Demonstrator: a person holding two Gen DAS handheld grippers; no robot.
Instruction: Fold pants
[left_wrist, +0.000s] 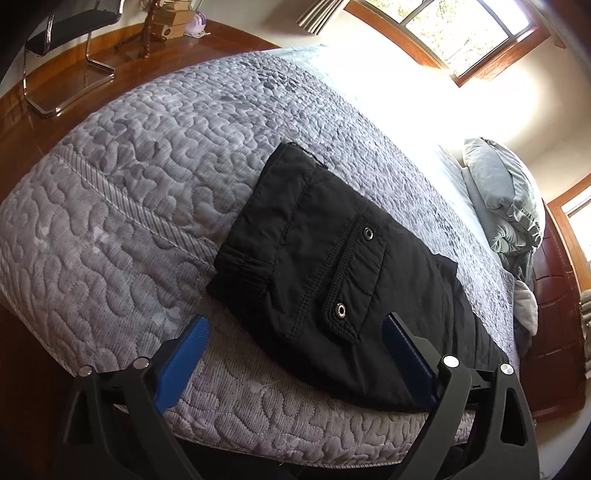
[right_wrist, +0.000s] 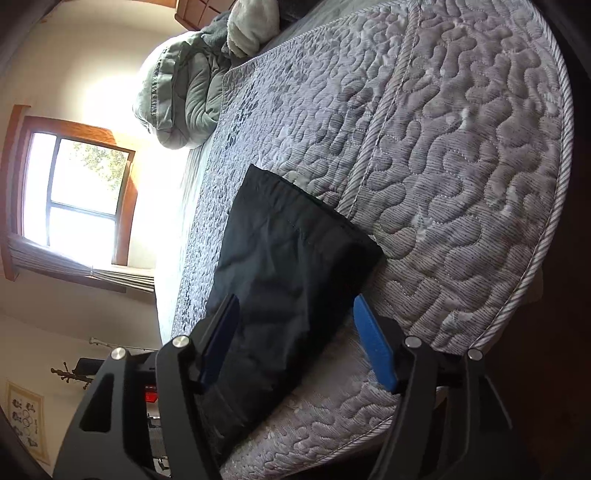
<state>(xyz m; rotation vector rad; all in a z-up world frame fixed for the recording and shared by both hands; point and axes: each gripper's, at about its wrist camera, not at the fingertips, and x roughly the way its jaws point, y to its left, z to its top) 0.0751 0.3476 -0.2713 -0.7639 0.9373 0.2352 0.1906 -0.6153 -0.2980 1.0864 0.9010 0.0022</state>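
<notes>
Folded black pants (left_wrist: 332, 280) lying flat on a grey quilted bedspread (left_wrist: 147, 184), near the mattress edge. Left gripper (left_wrist: 295, 332) spread wide above them, gripping nothing. Right gripper (right_wrist: 295, 314) likewise parted, blue pads clear of the cloth.

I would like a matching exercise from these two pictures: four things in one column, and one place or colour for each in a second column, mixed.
Things:
1. pants
2. chair
3. crumpled grey-green bedding
4. pads of the left tool

Place or colour:
A. blue
B. black, folded, near the edge of the quilted bed cover
C. on the wooden floor beyond the bed
D. piled at the far end of the bed

Pairs: 1-B, 2-C, 3-D, 4-A
</notes>
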